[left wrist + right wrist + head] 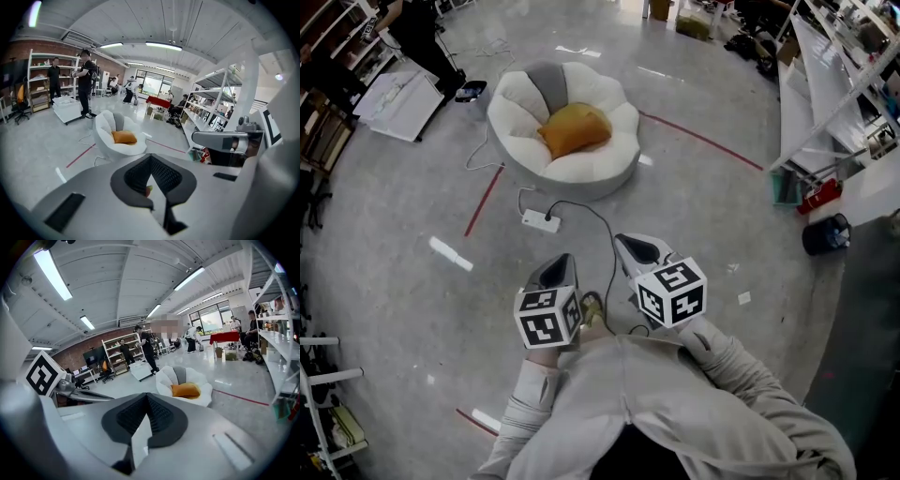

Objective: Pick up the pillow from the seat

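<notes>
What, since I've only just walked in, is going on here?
A person holds a two-jaw gripper in each hand. The left gripper and right gripper are both shut and empty, pointed toward a white seat across the floor. The orange pillow lies on the seat, apart from both grippers, not yet picked up.

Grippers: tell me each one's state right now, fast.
Left gripper: closed, holding nothing.
Right gripper: closed, holding nothing.

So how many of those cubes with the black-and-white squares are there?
2. The left cube sits on the left gripper, the right cube on the right gripper, side by side. None seems hidden.
</notes>
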`<state>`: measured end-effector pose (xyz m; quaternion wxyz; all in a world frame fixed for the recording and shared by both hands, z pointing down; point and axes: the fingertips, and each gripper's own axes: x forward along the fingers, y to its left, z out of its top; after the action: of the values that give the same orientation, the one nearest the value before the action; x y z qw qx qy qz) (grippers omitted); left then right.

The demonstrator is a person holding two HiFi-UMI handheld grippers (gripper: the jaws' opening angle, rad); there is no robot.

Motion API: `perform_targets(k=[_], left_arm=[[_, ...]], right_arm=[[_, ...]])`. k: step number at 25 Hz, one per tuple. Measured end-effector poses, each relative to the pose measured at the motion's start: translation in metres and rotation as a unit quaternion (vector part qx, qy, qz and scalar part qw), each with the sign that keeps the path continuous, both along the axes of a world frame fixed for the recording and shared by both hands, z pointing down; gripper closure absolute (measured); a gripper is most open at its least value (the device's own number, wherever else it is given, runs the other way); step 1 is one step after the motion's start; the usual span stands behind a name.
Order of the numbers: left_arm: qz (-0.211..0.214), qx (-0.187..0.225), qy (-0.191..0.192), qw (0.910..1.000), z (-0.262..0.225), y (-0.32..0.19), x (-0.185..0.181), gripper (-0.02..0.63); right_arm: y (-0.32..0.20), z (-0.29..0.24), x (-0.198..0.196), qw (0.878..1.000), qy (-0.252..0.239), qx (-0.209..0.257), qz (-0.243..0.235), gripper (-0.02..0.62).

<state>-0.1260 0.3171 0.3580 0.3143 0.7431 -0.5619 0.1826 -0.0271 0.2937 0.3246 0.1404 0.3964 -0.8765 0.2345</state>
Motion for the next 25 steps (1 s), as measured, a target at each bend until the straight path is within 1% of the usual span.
perform_targets(k=[9,13,16,21,25], left_arm=[[0.034,-0.005,-0.001,0.9994,0.005,-0.048,-0.050,0.604],[0.043,-0.008,0.002,0.9991,0.013,-0.061,-0.069,0.603],[0.046,-0.012,0.007,0.9988,0.017,-0.070,-0.073,0.604],[0.051,-0.015,0.010,0.9985,0.017,-0.080,-0.070,0.604],[0.040,-0.018,0.012,0.9990,0.019,-0.092,-0.074,0.603]], right_arm=[[-0.046,0.002,-0.051,0.999,-0.009,0.001,0.037,0.595],[-0.055,0.006,-0.065,0.999,-0.006,-0.001,0.049,0.595],[-0.061,0.010,-0.065,0.998,0.000,-0.006,0.058,0.595],[-0.073,0.007,-0.058,0.998,0.000,-0.008,0.068,0.595],[-0.086,0.008,-0.063,0.998,0.000,-0.011,0.055,0.595]])
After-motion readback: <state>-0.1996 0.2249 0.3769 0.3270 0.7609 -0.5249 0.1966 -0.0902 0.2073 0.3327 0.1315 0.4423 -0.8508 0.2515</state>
